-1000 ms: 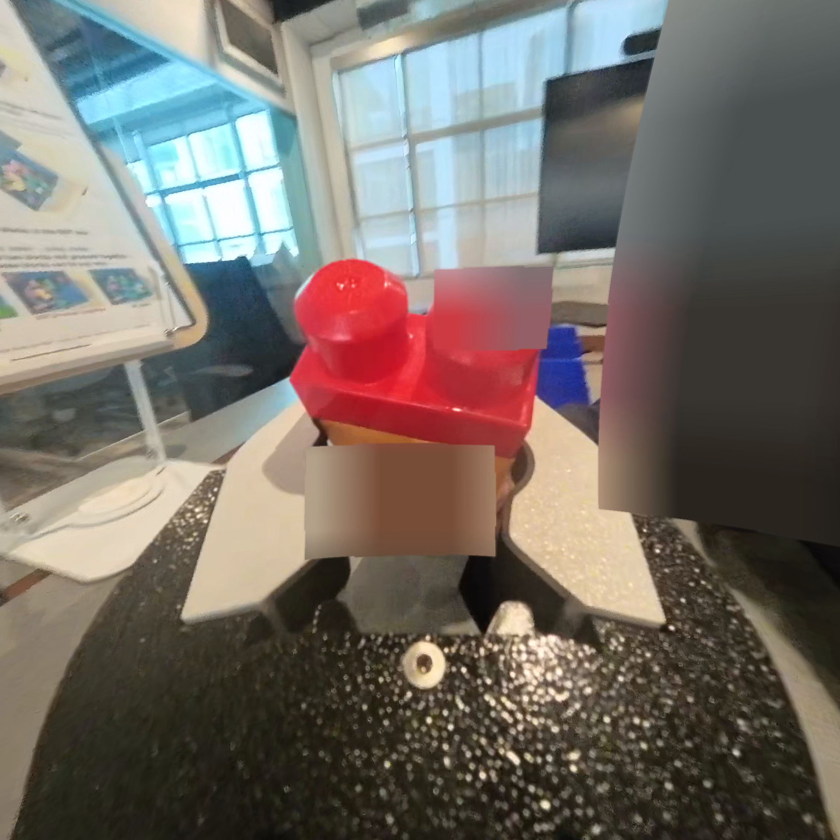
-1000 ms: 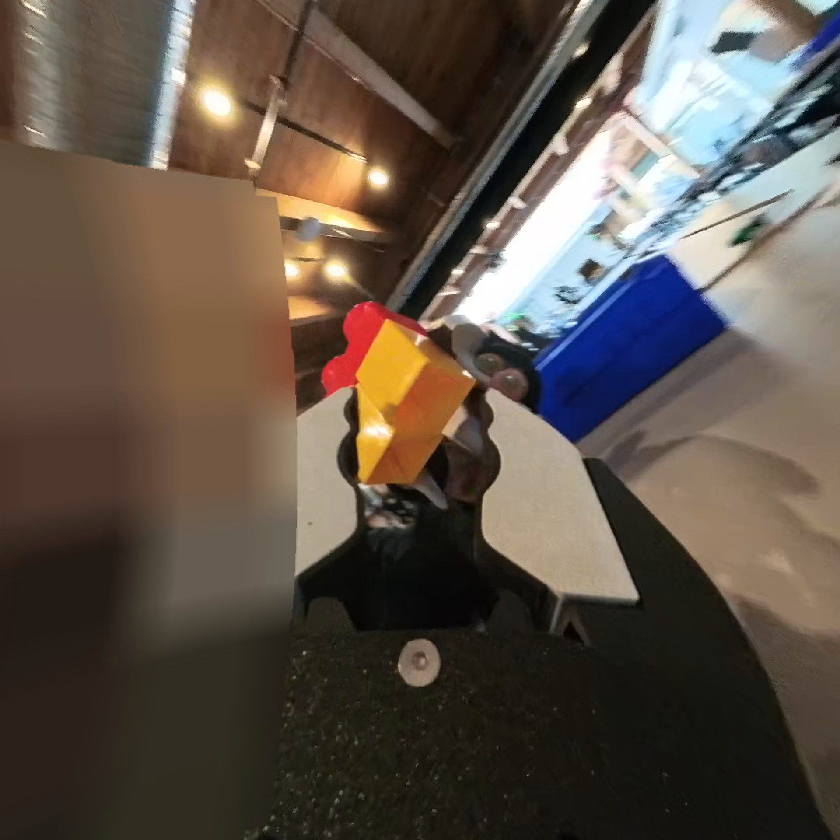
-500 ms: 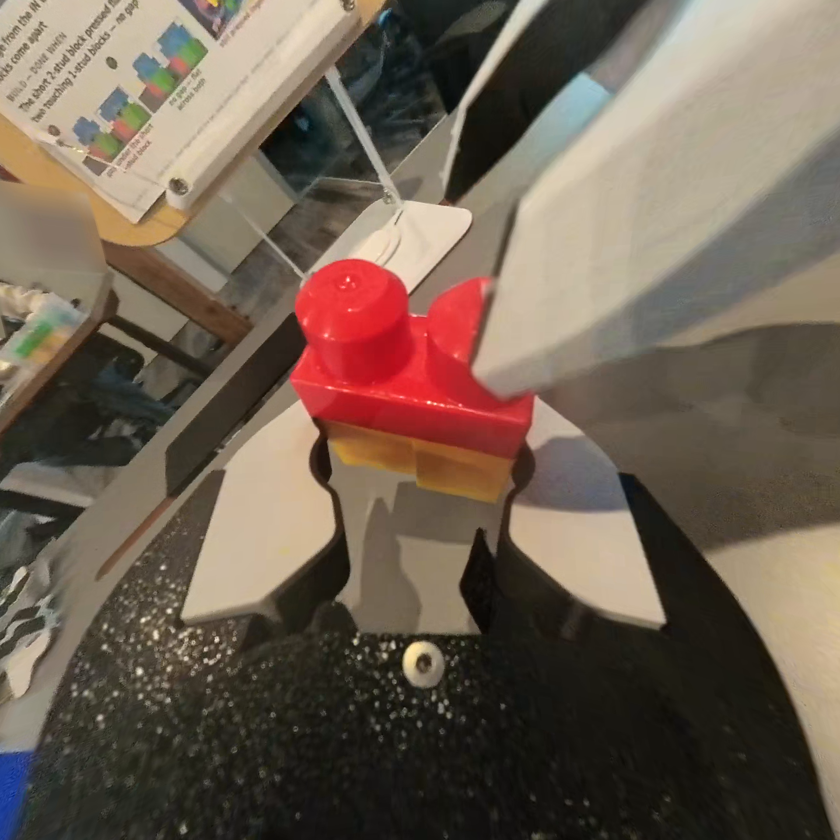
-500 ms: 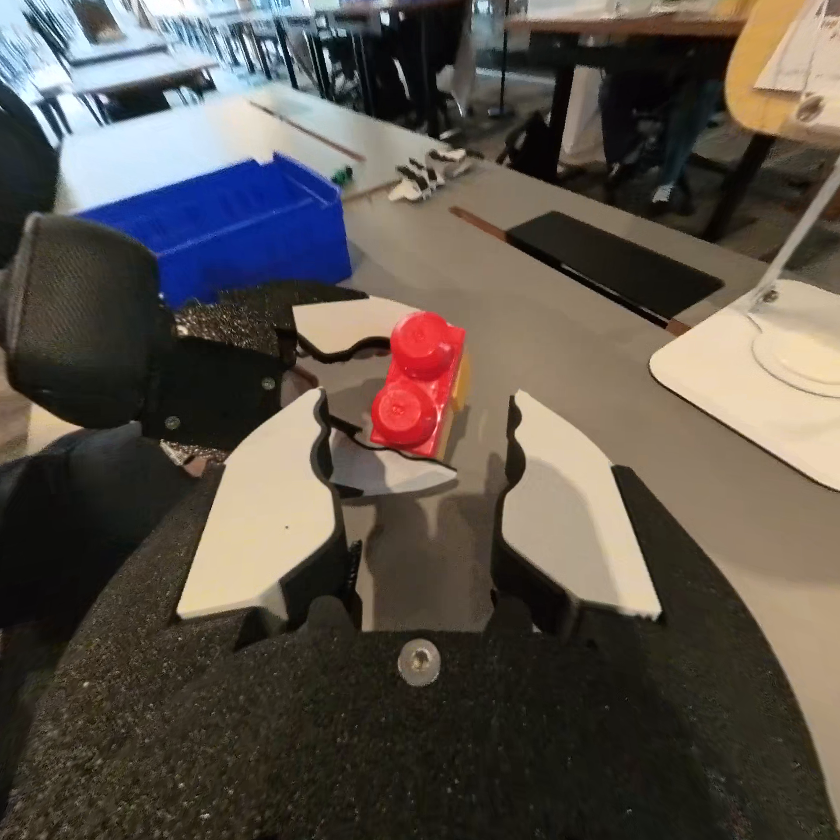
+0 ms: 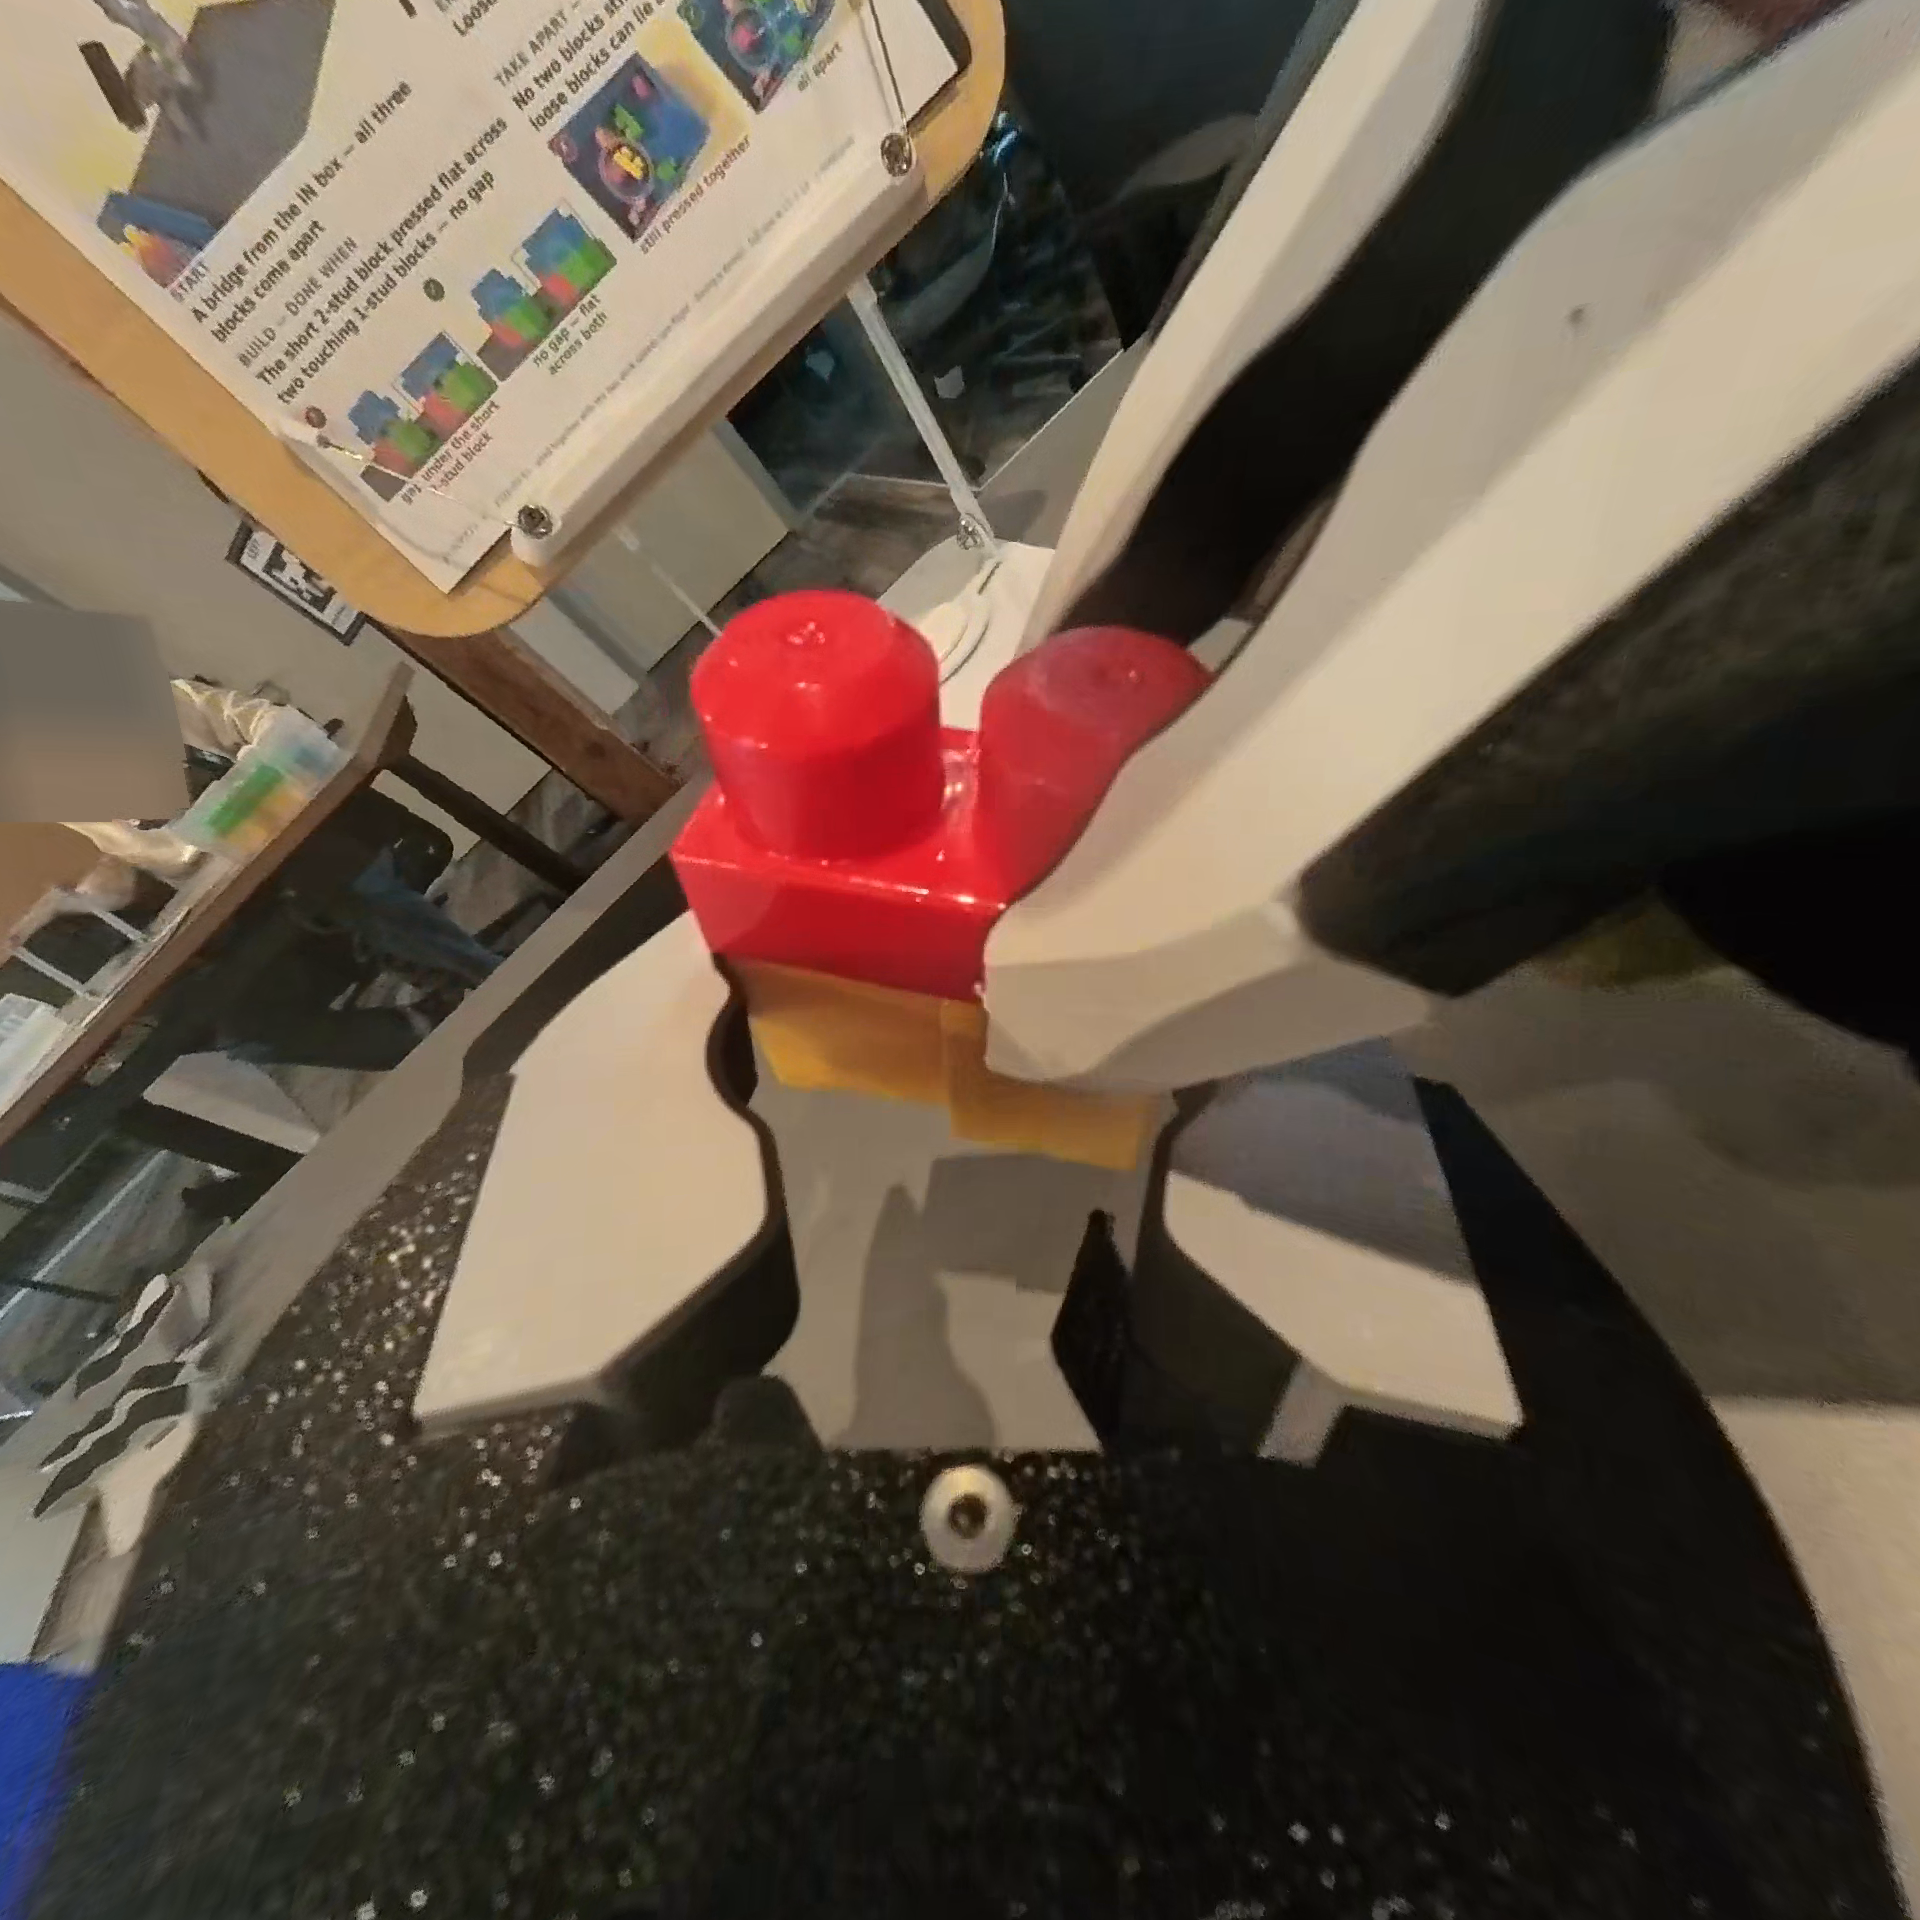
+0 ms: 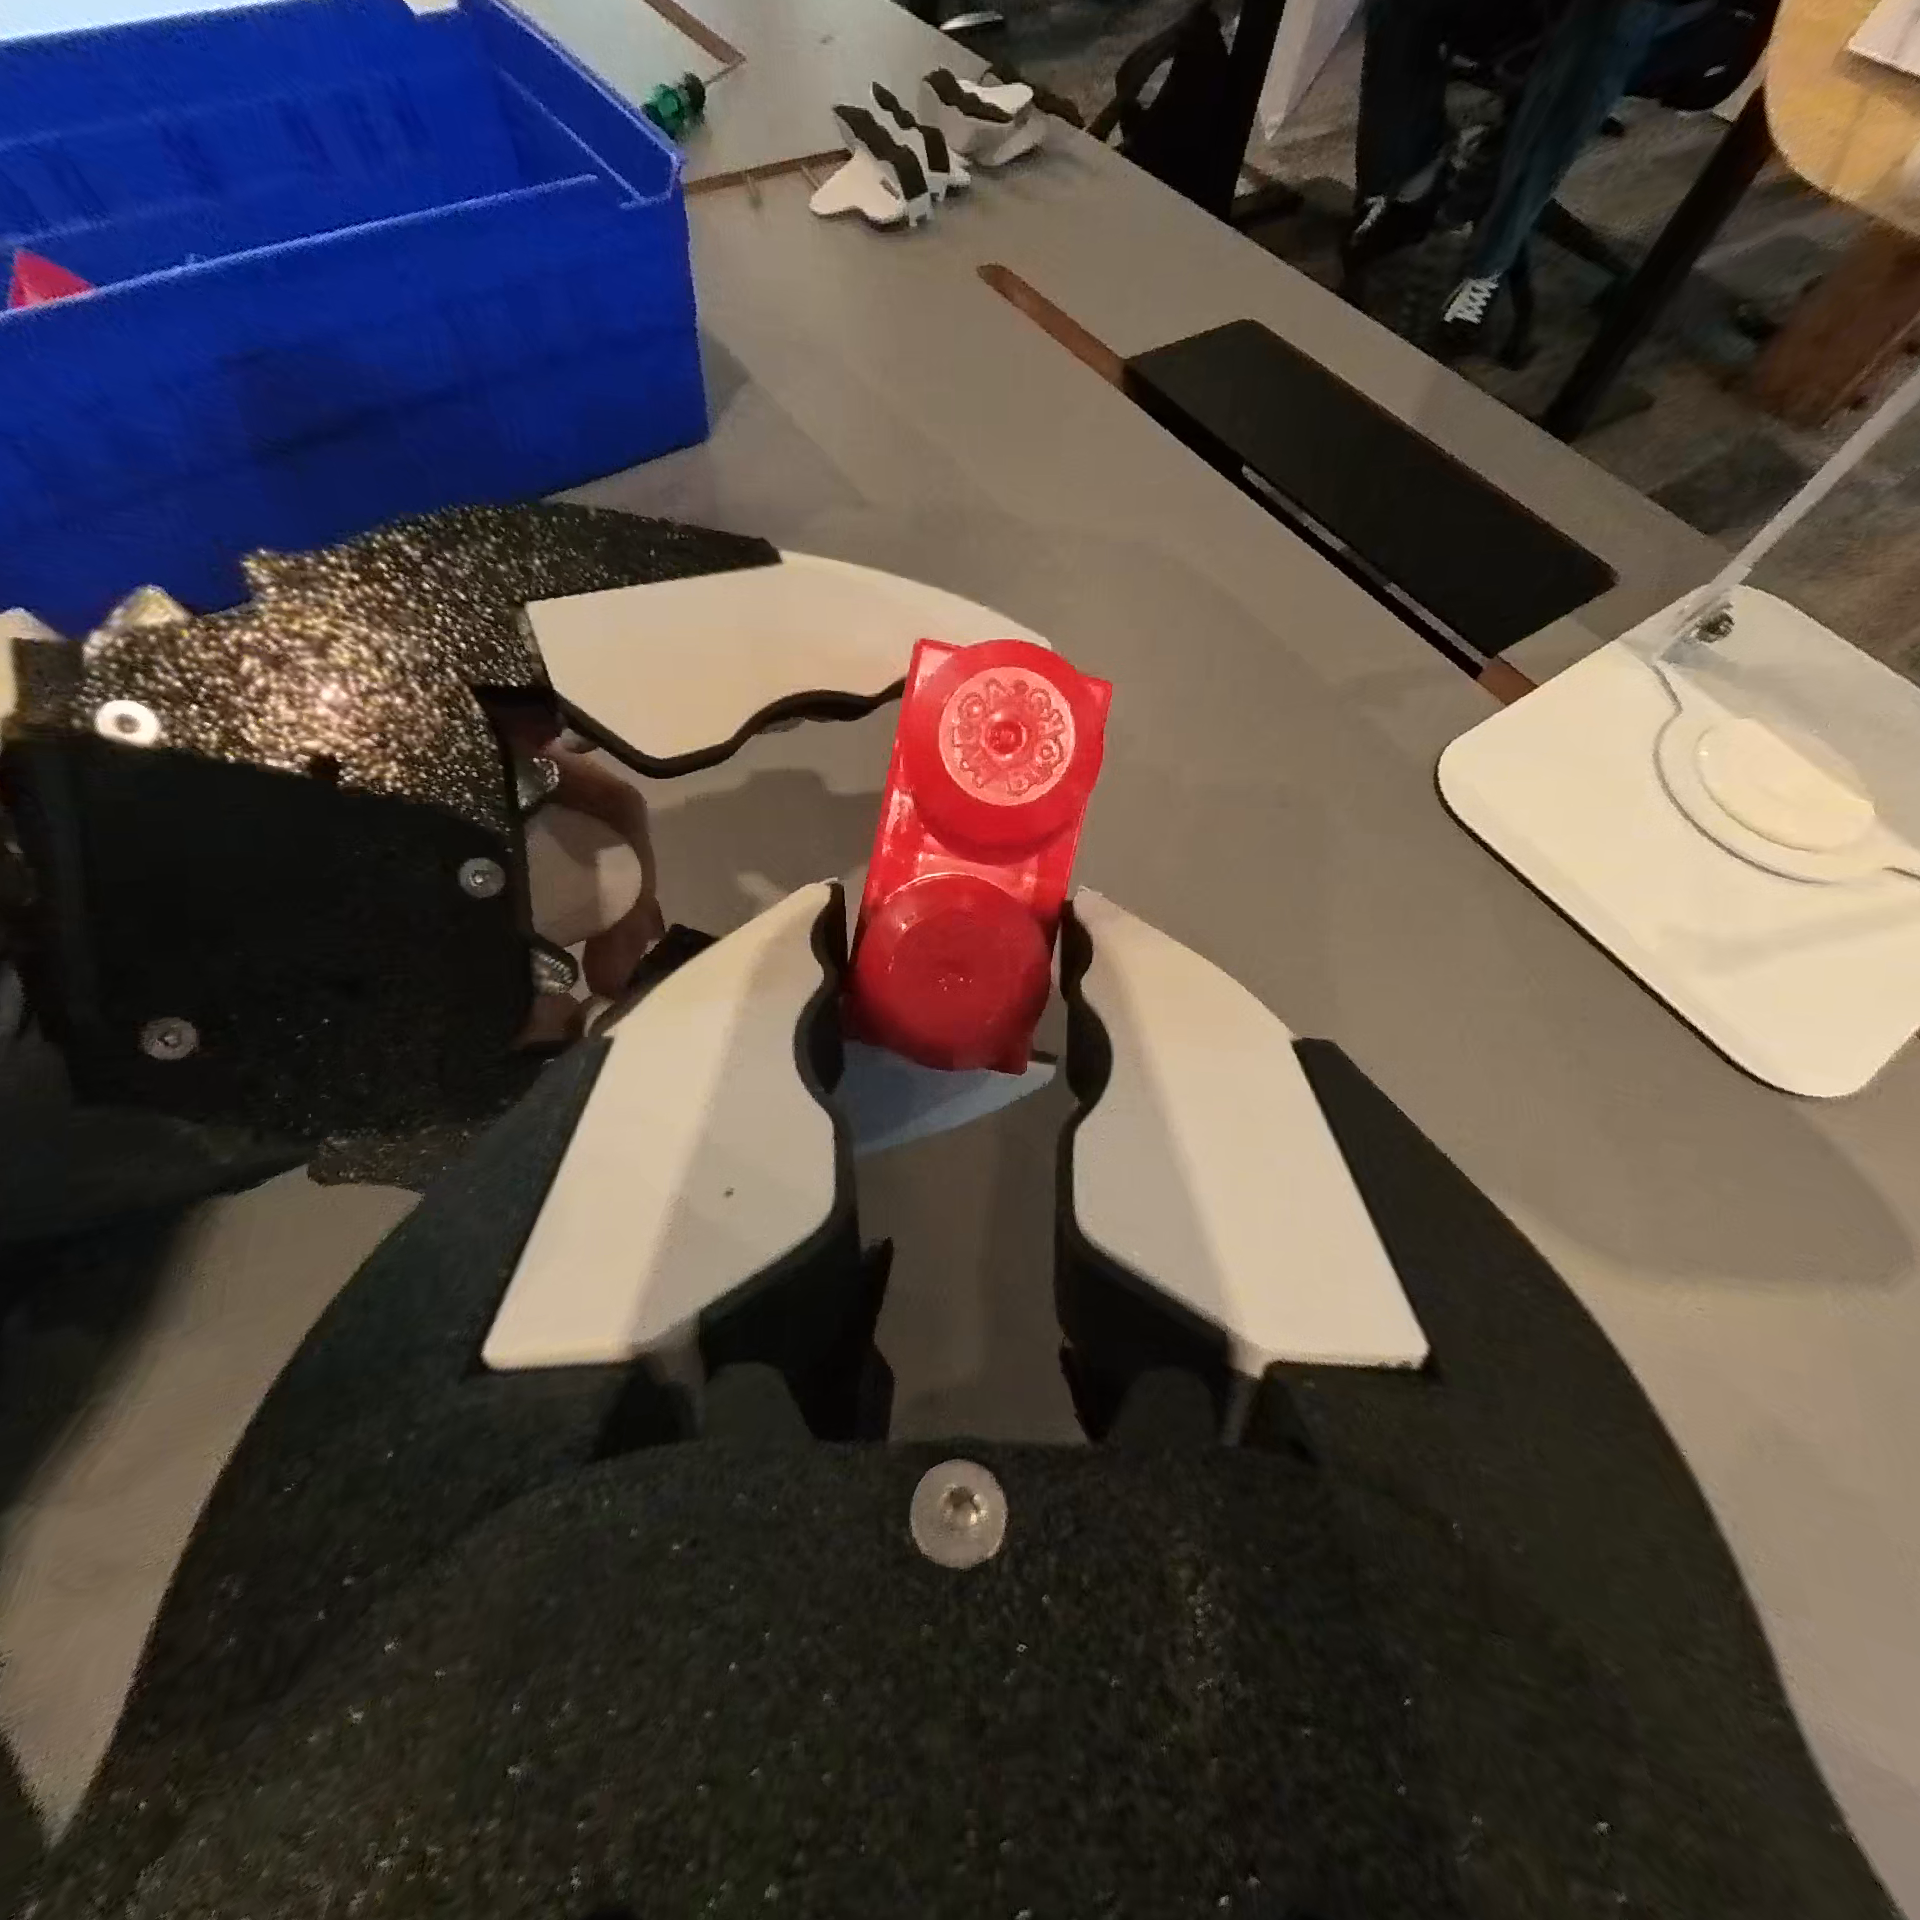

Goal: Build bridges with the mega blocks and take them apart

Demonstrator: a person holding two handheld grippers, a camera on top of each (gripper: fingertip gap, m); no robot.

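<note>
Grey table point(image 6: 1247, 582) below, right tongs point(image 6: 945, 935) now clamp red block point(image 6: 977, 862).

Dim, soft indoor light in both views, falling from above. Glossy highlights sit on the studs of the red block point(image 5: 831, 821), the sharpest thing in the left wrist view; right of it the right gripper point(image 5: 1195, 831) looms large and slightly smeared. In the right wrist view soft shadows pool on the grey table point(image 6: 1299, 935) below the red block point(image 6: 977, 862). Up-left of it the blue bin point(image 6: 343, 343) blurs. Straight lines bow toward the edges
</note>
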